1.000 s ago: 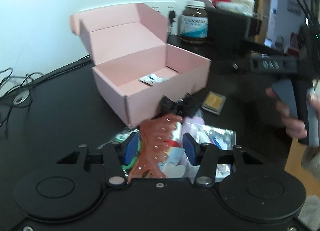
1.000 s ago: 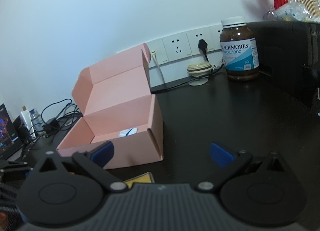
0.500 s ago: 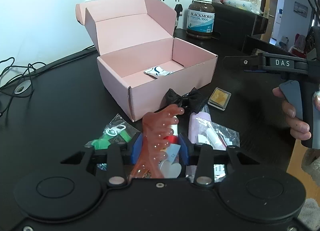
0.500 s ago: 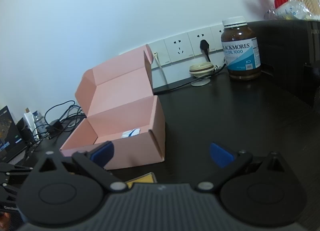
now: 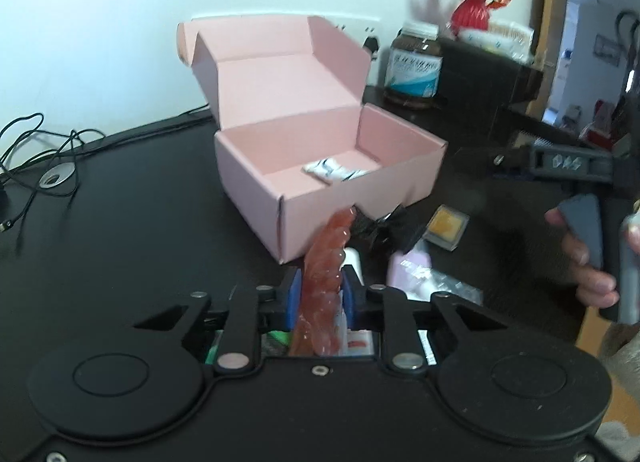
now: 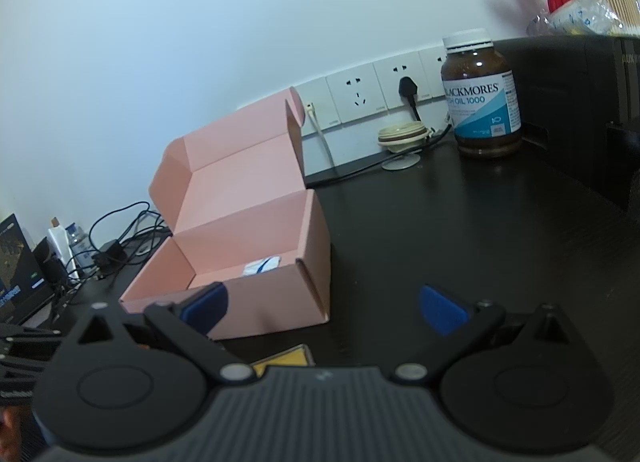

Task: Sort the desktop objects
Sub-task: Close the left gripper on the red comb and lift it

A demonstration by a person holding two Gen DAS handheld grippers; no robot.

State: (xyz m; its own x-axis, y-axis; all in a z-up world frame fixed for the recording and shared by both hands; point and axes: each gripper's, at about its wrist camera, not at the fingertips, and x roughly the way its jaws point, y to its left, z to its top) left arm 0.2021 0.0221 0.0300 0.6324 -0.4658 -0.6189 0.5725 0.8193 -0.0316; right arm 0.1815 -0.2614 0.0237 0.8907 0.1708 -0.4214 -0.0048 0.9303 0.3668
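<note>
Dark desk (image 5: 132, 222), white wall behind. Left wrist view: our left gripper (image 5: 319, 294) has just clamped onto the orange hair claw (image 5: 326, 262), just near of the open pink box (image 5: 340, 198), so it's ready to drop in. Right wrist view: right gripper (image 6: 324, 308) stays spread, empty, box far-left.

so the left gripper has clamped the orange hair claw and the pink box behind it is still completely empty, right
Not quite. The left gripper is indeed shut on the orange hair claw, but the pink box is not empty: a small white packet with dark print lies on its floor. The left wrist view shows it, and the right wrist view confirms it.
</note>
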